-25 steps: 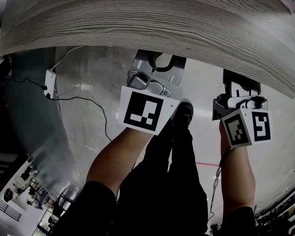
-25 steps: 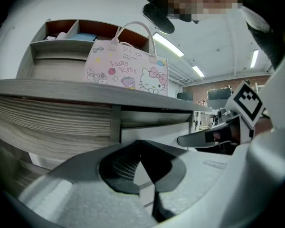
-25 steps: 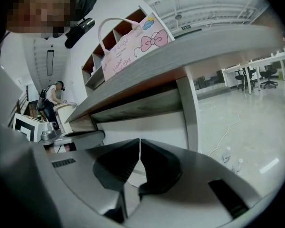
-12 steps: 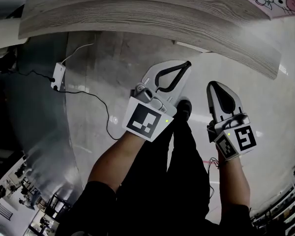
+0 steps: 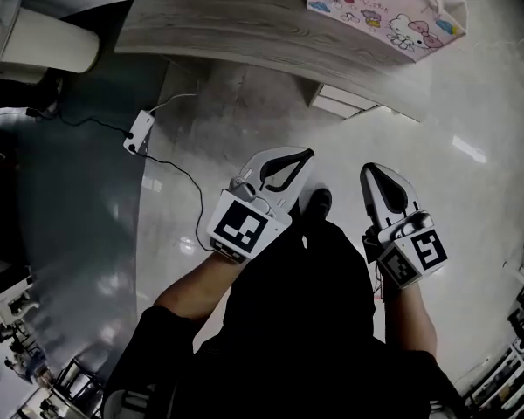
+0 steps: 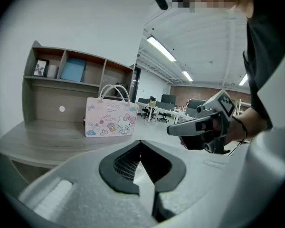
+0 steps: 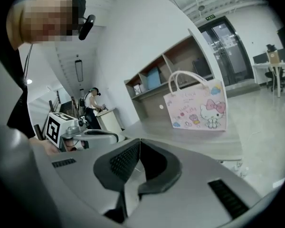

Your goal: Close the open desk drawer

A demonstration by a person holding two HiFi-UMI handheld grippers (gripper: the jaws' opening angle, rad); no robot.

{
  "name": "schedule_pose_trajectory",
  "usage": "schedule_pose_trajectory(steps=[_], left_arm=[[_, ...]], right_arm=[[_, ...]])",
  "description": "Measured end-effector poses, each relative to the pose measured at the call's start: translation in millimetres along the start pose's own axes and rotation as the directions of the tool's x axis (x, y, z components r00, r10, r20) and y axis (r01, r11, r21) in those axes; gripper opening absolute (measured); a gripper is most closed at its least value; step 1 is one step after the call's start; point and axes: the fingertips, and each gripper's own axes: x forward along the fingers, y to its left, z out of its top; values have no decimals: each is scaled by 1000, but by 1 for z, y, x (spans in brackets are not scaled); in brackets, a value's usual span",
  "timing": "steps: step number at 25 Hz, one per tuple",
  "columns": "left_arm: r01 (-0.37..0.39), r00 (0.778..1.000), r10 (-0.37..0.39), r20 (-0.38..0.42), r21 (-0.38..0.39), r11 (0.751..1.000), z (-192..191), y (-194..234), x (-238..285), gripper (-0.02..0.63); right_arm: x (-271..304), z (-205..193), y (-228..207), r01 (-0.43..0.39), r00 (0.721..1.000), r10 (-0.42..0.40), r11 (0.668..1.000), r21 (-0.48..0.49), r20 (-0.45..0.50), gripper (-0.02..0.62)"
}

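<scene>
The wood-grain desk (image 5: 244,16) lies ahead at the top of the head view. Under its front edge a white drawer unit (image 5: 342,103) shows; I cannot tell whether its drawer is open. My left gripper (image 5: 309,154) hangs over the floor, well short of the desk, shut and empty. To its right my right gripper (image 5: 369,169) is level with it, also shut and empty. In the left gripper view the jaws (image 6: 140,141) meet at the tip and the right gripper (image 6: 199,127) shows beside them. In the right gripper view the jaws (image 7: 139,139) are pressed together.
A pink cartoon-cat bag (image 5: 380,11) stands on the desk, in front of a shelf unit (image 6: 71,70). On the floor lie a white power strip (image 5: 141,131) and its cable. A white cylinder (image 5: 44,37) stands at the left. My shoe (image 5: 319,201) is between the grippers.
Both grippers have come out from under the desk edge, back toward me and upward. The desk now looks farther away, and its top and the bag have come into view.
</scene>
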Motion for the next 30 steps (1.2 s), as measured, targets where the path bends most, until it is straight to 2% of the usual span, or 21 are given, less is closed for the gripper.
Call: schedule_pose_trajectory(steps=[2, 4, 7, 11, 15, 22, 30], left_arm=[[2, 1000, -2, 5, -3, 1000, 24, -18, -16, 8], [1, 999, -2, 52, 18, 1000, 59, -31, -31, 8], [10, 994, -16, 107, 62, 998, 103, -55, -45, 8], [13, 991, -25, 129, 100, 995, 140, -95, -51, 8], [16, 985, -30, 171, 84, 996, 170, -126, -50, 8], [12, 983, -35, 182, 123, 992, 190, -169, -35, 8], [-4, 987, -14, 161, 112, 994, 182, -176, -26, 8]], right_arm=[[-23, 20, 21, -7, 1000, 8, 998, -64, 21, 15], [-39, 48, 42, -8, 998, 15, 994, -110, 66, 14], [-64, 90, 63, -33, 988, 48, 994, -108, 144, 14], [-109, 127, 71, -38, 979, 73, 982, -184, 189, 12], [-148, 147, 71, -21, 974, 73, 972, -236, 212, 12], [-193, 154, 49, 21, 972, 37, 970, -242, 234, 11], [-206, 149, 28, 32, 974, 19, 975, -220, 227, 11]])
